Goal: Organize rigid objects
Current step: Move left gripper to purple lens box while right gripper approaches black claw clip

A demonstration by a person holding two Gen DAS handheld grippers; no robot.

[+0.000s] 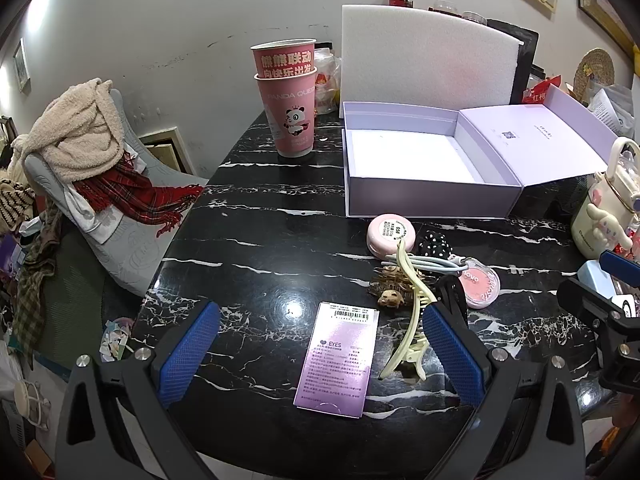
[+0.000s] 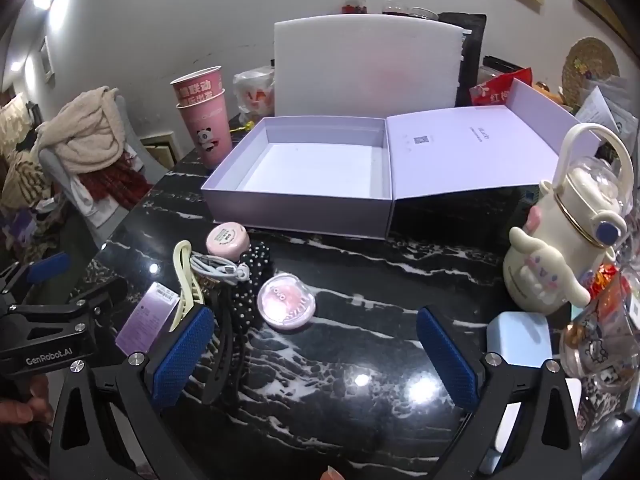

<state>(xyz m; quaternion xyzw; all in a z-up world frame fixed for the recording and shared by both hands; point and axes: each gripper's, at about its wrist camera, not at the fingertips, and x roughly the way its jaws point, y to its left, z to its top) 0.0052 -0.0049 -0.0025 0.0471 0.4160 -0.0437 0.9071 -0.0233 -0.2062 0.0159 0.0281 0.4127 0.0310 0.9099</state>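
Jaws spread — purple box [image 1: 337, 359] between, untouched

Cluttered home: clothes-heaped chair [image 1: 100, 184], cosmetics.

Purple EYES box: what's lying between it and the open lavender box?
In the left wrist view, only bare black marble lies between the EYES box and the lavender box; the cosmetics pile sits right.

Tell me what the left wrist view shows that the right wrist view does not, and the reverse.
Only the left wrist view shows the brown comb-like clip beside the cream hair claw, and the full face of the purple EYES box lying between the open left gripper.

Only the right wrist view shows the whole white character bottle and the open right gripper over bare tabletop.

Both show the open lavender box, pink cups and blush compact.
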